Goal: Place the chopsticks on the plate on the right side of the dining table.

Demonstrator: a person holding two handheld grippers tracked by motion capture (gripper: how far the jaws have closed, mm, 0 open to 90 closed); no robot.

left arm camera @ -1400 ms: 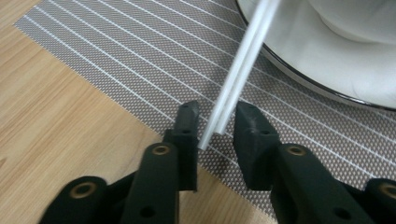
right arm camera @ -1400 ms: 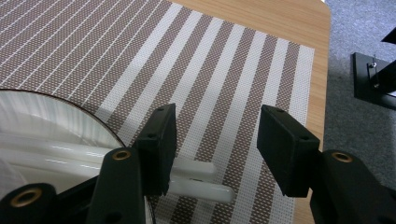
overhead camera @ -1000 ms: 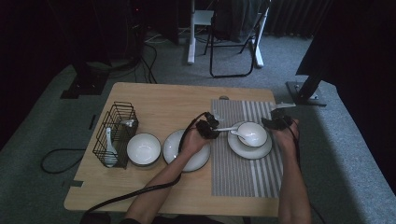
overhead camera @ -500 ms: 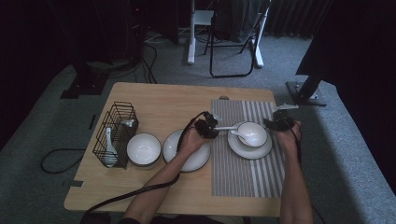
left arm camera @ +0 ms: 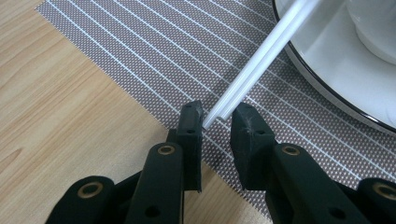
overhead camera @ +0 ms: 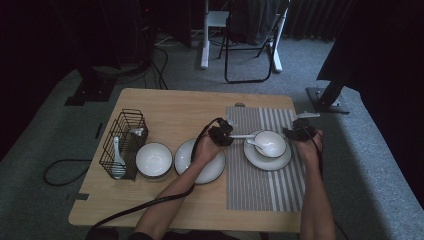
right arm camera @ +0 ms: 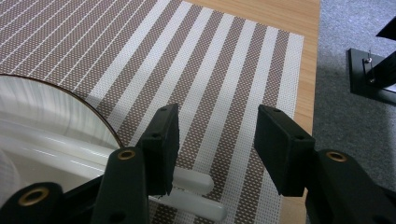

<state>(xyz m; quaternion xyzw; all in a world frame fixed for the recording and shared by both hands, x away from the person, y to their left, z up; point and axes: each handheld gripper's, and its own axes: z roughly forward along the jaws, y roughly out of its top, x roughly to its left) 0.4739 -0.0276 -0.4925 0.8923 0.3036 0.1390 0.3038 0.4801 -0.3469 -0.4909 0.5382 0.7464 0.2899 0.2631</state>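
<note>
A person's forearms reach in from the near edge of the table (overhead camera: 165,102), a two-jaw gripper in each hand, over a place setting on a striped placemat (overhead camera: 260,180). At the left, near the mat's edge, the left gripper (left arm camera: 217,120) has the tip of a white spoon handle (left arm camera: 254,70) between its jaws, which stand slightly apart and look not yet clamped. The spoon's bowl end rests in a small white bowl (overhead camera: 270,143) seated on a saucer (overhead camera: 268,159) on the mat. At the right of the saucer the right gripper (right arm camera: 217,135) holds its jaws wide apart over the mat, with another white handle (right arm camera: 196,184) lying just beneath them. The spoon is probably glazed ceramic: light, rigid, slick and easily chipped, so the flat end of the handle is the sensible place to pinch it. Farther left sit an empty plate (overhead camera: 200,160), a second bowl (overhead camera: 154,160) and a wire basket (overhead camera: 124,145).
</note>
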